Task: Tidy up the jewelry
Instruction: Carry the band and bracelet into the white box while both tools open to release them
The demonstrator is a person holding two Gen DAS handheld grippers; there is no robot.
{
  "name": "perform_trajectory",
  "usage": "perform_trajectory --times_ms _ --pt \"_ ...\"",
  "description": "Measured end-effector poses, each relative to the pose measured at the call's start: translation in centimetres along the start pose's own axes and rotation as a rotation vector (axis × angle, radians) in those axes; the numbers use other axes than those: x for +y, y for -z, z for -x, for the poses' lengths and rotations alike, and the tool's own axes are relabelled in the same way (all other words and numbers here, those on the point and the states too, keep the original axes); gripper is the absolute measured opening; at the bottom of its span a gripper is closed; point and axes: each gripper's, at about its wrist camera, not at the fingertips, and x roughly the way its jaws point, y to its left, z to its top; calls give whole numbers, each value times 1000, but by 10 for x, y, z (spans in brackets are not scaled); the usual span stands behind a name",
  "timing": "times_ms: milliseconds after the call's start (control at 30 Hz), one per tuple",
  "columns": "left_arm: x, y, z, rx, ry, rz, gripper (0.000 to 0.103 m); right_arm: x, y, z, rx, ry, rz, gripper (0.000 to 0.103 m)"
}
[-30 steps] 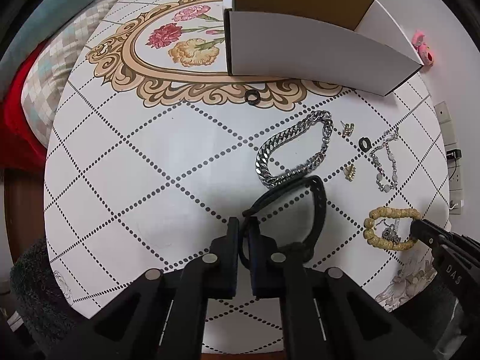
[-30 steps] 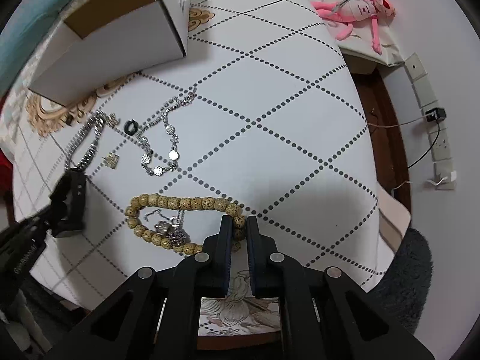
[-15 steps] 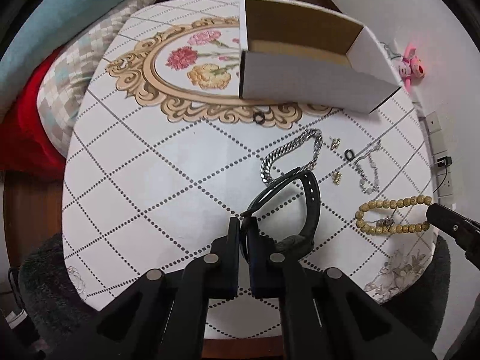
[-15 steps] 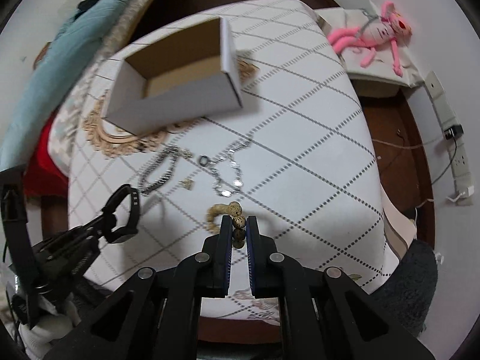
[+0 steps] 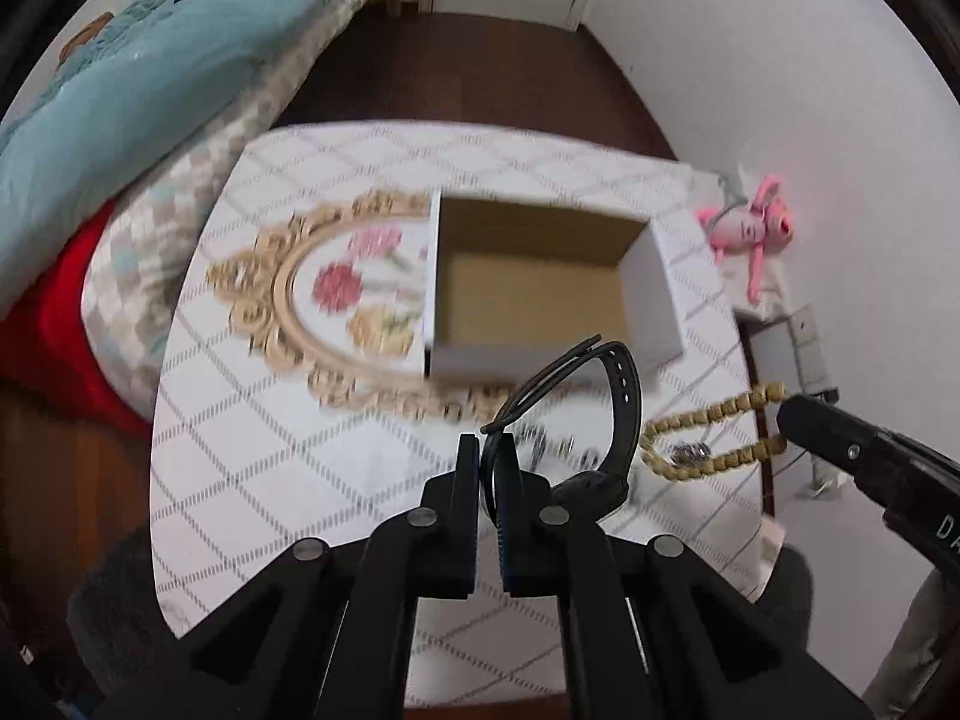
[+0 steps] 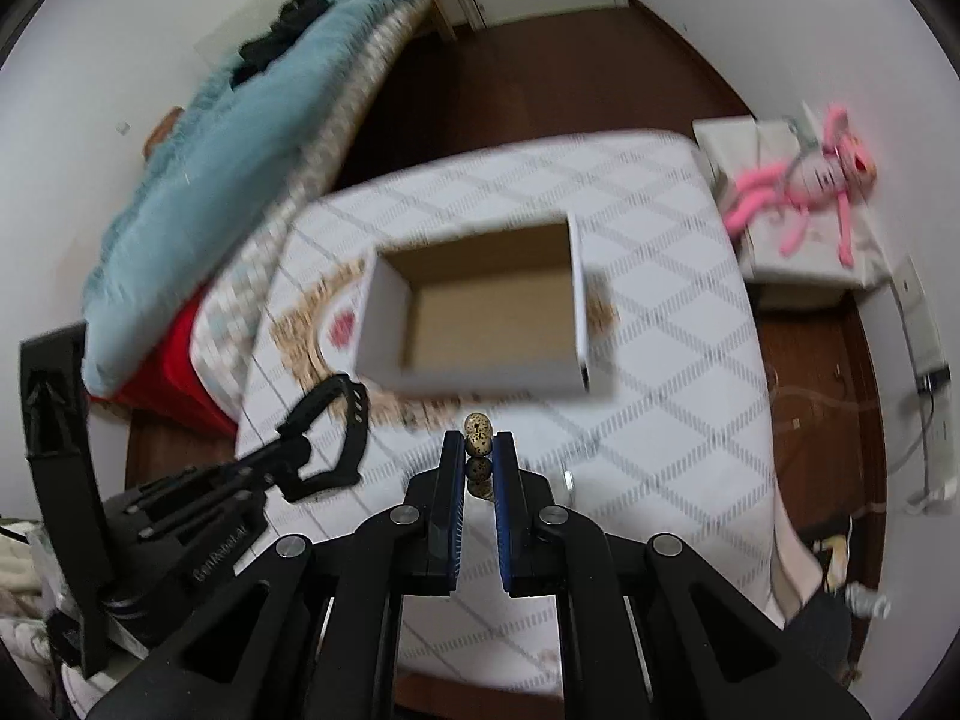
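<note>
Both grippers rose off the counter [image 5: 252, 468]: left gripper [image 5: 491, 450] pinching the watch [image 5: 624, 414], right gripper [image 6: 479, 450] pinching the beaded bracelet [image 5: 714, 420]; open box [image 6: 480, 312] lay mid-frame beyond.

Tabletop [image 5: 252, 480]: white, crossed by a grey dotted diamond grid, with a gold scrolled oval frame [image 5: 282, 312] enclosing pink, red and yellow flowers. Box [image 6: 384, 300]: white outside, plain brown cardboard inside. Watch strap [image 5: 624, 414]: black. Bead bracelet [image 5: 708, 417]: tan; one bead looked speckled dark in the right wrist view. Both claws were black with blue pad edges. Plush toy [image 6: 804, 180]: pink. Bed cover [image 6: 198, 180]: pale blue.
</note>
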Motion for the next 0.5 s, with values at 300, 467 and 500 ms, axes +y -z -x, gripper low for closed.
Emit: perform_trajectory --times_ms 300,467,500 --pt "1 -68 -37 29 31 16 2 13 -82 -44 -12 33 15 9" --pt "6 -89 -63 74 51 40 3 4 -104 -84 59 21 -21 9" --pt "7 -92 -68 84 58 46 3 3 -106 -89 67 21 -20 9"
